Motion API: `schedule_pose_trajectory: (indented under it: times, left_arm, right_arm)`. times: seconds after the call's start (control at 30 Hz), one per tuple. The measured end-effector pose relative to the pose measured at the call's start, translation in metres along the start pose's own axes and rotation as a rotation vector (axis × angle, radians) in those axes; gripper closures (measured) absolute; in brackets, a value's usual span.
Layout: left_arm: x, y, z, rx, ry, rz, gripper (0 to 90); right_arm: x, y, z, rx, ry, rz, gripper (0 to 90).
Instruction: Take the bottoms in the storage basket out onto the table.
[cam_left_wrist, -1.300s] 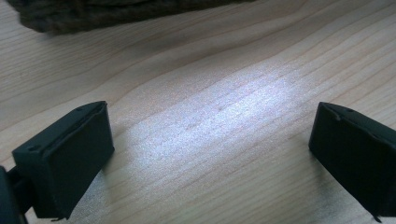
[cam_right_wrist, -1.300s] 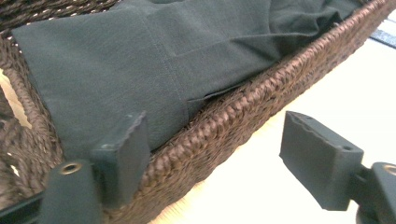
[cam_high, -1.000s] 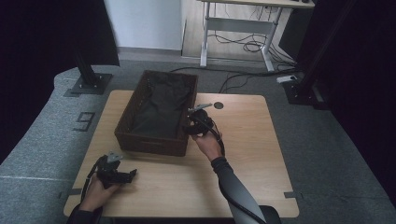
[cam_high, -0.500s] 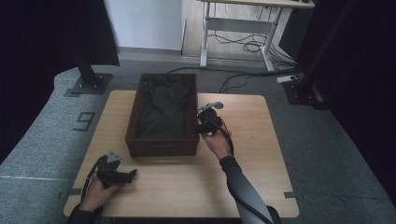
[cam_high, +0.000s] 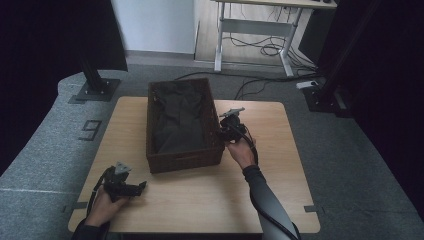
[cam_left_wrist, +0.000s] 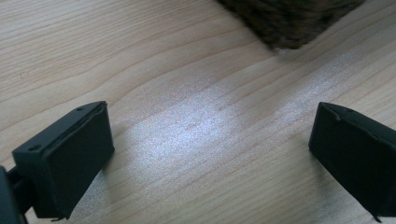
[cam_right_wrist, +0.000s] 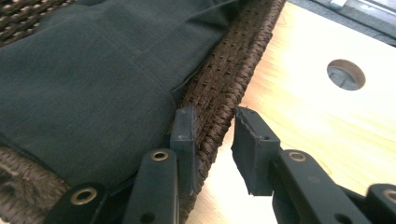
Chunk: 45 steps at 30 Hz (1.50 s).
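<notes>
Basket: dark brown wicker, oblong, standing mid-way across the wooden table, toward its far edge, with its long side running away from the person. Lined and partly filled with a dark cloth.

At far left, near the table's front corner: left gripper, lying low over the bare wood in the left hand, well apart from the basket. Seen in the left gripper view: jaws spread wide, nothing between them but tabletop; one blurred wicker corner at the top of that view.

In the middle: basket walls upright, cloth creased and sagging inside.

At right, hard against the basket's right-hand wall: right gripper, held from behind by the right hand. In the right gripper view: jaws straddling the wicker rim, one inside against the cloth and the weave, the other outside over the wood, a sliver short of the wall. Jaws just now closing in, the rim between them, not yet pinched from both sides.

Farther right on the table: round cable hole.
</notes>
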<state>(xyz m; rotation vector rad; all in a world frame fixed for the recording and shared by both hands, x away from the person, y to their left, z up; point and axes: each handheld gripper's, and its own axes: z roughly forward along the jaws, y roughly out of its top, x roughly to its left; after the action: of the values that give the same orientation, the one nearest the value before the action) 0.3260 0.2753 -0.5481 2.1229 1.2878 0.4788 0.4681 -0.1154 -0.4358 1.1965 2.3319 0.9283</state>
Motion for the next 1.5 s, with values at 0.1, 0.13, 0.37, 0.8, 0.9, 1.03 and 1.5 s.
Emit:
schedule_pose_trajectory:
  times: [0.1,0.13,0.37,0.8,0.9,1.03,1.5]
  left_arm:
    - [0.0,0.0,0.0,0.0,0.0,0.0,0.0]
    - [0.0,0.0,0.0,0.0,0.0,0.0,0.0]
    - [0.0,0.0,0.0,0.0,0.0,0.0,0.0]
    - [0.0,0.0,0.0,0.0,0.0,0.0,0.0]
    - [0.0,0.0,0.0,0.0,0.0,0.001,0.0]
    - [0.0,0.0,0.0,-0.001,0.0,-0.001,0.0]
    - [0.0,0.0,0.0,0.0,0.0,0.0,0.0]
  right_arm:
    - [-0.003,-0.001,-0.001,0.004,-0.014,-0.005,70.7]
    - [-0.007,-0.002,-0.002,0.005,-0.02,0.0,71.5]
    - [-0.018,-0.005,-0.005,0.008,-0.045,0.003,73.5]
    - [-0.047,-0.01,-0.008,0.014,-0.093,0.019,77.8]
    - [-0.052,-0.01,-0.008,0.016,-0.102,0.019,77.9]
    - [-0.063,-0.011,-0.008,0.021,-0.121,0.035,78.4]
    - [-0.043,-0.011,-0.025,-0.061,-0.071,-0.021,28.7]
